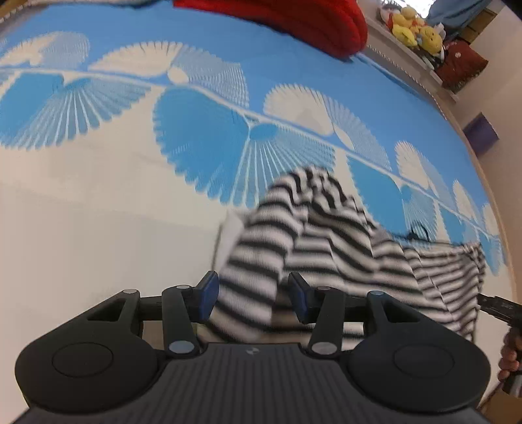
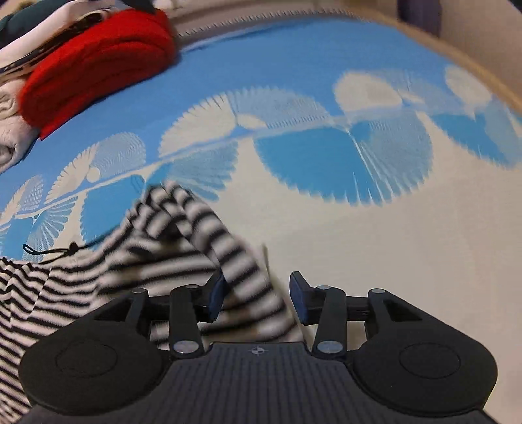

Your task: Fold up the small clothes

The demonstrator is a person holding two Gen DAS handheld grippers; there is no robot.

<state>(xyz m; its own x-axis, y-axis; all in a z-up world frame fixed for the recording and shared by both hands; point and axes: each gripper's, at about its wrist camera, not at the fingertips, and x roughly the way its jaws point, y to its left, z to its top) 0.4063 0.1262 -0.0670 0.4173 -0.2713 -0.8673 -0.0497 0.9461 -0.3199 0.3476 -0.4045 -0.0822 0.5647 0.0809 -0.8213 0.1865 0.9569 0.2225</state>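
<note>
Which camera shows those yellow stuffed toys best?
The left wrist view: the yellow toys sit on a shelf at its top right, small but clear. The right wrist view does not show them at all.

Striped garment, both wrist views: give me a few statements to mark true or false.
1. The striped garment is black and white. True.
2. It lies flat and neatly folded. False: it is bunched, with part of it between each gripper's jaws.
3. A red folded cloth lies at the far edge of the blue and white patterned cover. True.
4. The left gripper has nothing between its jaws. False: striped fabric passes between them.
5. Yellow plush toys sit on a shelf beyond the cover. True.
</note>
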